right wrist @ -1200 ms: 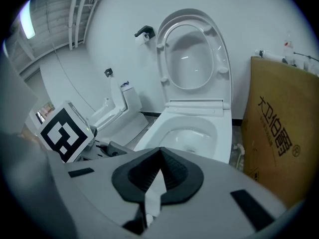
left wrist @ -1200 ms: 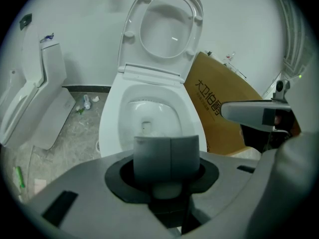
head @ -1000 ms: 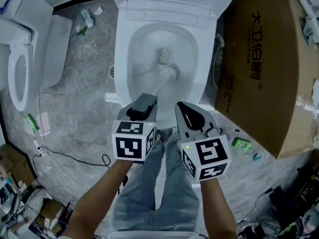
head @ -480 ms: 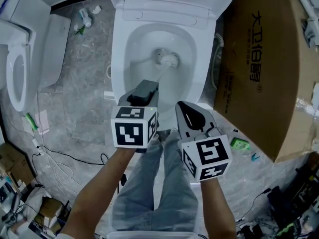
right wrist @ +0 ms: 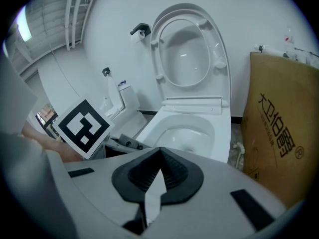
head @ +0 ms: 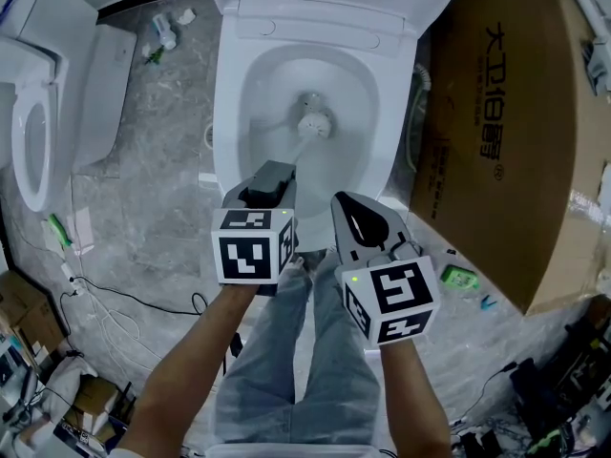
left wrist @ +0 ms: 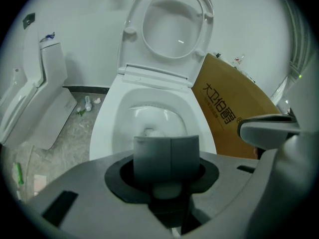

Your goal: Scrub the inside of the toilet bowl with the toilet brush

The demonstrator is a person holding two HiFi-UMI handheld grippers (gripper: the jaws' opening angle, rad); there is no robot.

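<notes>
The white toilet bowl [head: 229, 113] stands open below me, its seat and lid [left wrist: 174, 29] raised. The toilet brush head [head: 313, 124] rests near the drain at the bottom of the bowl. Its thin handle [head: 297, 154] slants back to my left gripper [head: 272, 179], which is shut on it over the bowl's near rim. In the left gripper view the pale handle [left wrist: 167, 189] shows just under the closed pads, and the brush head [left wrist: 149, 132] lies beyond. My right gripper [head: 355, 216] hovers beside the left, shut with nothing in it; its jaws [right wrist: 160, 152] meet in front of the bowl [right wrist: 184, 133].
A large brown cardboard box [head: 516, 132] leans close against the toilet's right side. A second white toilet [head: 38, 113] stands at the left. Cables [head: 105, 303], small bottles [head: 164, 34] and a green item [head: 463, 277] lie on the grey marbled floor. The person's legs are below the grippers.
The brush head swept from the bowl's near right toward the drain, then slightly back and left. The left gripper shifted a little with it; the right gripper barely moved.
</notes>
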